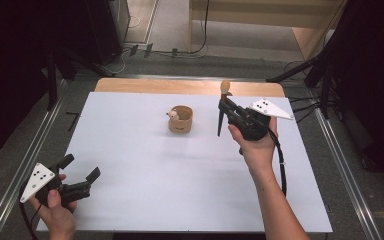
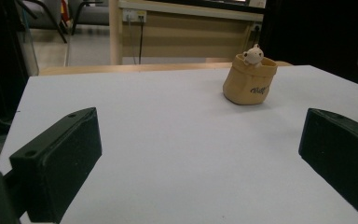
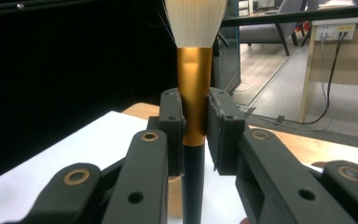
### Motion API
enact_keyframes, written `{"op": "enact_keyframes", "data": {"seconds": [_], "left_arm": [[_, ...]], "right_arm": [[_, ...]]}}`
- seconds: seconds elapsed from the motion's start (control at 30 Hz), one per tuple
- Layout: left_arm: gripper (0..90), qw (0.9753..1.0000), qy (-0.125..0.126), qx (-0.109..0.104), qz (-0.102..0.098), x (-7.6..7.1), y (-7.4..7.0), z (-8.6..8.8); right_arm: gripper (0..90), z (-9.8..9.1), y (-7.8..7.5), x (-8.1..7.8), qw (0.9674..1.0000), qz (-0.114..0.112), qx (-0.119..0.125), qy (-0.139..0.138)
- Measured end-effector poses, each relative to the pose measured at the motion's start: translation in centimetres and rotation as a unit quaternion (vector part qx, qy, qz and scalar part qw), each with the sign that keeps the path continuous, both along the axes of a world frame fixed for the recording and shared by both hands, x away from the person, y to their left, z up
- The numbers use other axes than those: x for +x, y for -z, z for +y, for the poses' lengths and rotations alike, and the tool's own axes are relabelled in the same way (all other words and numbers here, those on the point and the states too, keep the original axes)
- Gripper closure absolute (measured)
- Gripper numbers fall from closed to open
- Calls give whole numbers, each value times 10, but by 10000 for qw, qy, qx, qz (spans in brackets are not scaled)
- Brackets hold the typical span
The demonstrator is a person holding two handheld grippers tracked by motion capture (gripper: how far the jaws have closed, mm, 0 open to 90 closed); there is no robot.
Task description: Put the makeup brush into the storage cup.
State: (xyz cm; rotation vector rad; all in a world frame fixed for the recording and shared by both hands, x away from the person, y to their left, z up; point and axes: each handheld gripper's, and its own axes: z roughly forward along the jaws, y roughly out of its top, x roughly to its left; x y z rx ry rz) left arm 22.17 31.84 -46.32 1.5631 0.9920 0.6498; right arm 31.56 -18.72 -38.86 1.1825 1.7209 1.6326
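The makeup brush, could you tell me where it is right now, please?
In the high view the makeup brush stands upright, bristles up, clamped in the right gripper above the white table, right of the tan pouch.

I see a brush (image 3: 194,93) with white bristles, gold ferrule and black handle between my black right gripper (image 3: 194,128). Tan pouch (image 2: 250,79) has dark lettering and a cream bear figure (image 2: 252,56) inside. Table (image 1: 145,170) is white with a wood edge. Left gripper (image 1: 80,170) is black, plate white.

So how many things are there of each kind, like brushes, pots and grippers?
Brushes: 1, the makeup brush
Pots: 1, the tan pot
Little bear figures: 1, the bear in the pot
Grippers: 2, left gripper, right gripper
Total: 5
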Motion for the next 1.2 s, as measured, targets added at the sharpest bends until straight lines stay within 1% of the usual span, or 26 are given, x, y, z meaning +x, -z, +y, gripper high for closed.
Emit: {"op": "enact_keyframes", "data": {"seconds": [0.13, 0.33, 0.4, 0.47, 0.5, 0.53, 0.77, 0.87, 0.97, 1.1, 1.2], "left_arm": [[0, 10000, 3, -12, 4, 0, 0, 0], [0, 10000, 2, -22, 3, 0, 0, 0], [0, 10000, -1, -18, 13, 0, 0, 1], [0, 10000, -5, -22, 8, 0, 0, 1], [0, 10000, -5, -18, 9, 0, 0, 1], [0, 10000, -7, -20, 9, 0, 0, 1], [0, 10000, -4, -17, 2, 0, 0, 1], [0, 10000, 0, -27, 9, 1, 0, 1], [0, 10000, 2, -23, 15, 1, 0, 1], [0, 10000, 0, -28, 7, 0, 0, 1], [0, 10000, -2, -50, -2, 0, -1, 1]], "right_arm": [[796, 7, -4, 4, 9999, -108, -31, -49], [796, 12, -7, 10, 9998, -191, 4, -62], [795, 15, -9, 14, 9996, -278, 66, -60], [795, 15, -9, 15, 9996, -277, 89, -43], [795, 16, -9, 17, 9995, -269, 155, -28], [795, 16, -9, 18, 9995, -273, 171, -21], [795, 20, -12, 29, 9993, -350, 146, -21], [795, 24, -14, 34, 9993, -386, 22, 5], [794, 25, -14, 36, 9992, -408, 10, 24], [794, 28, -15, 40, 9991, -412, 117, 11], [794, 29, -14, 44, 9987, -457, 212, -66]]}}
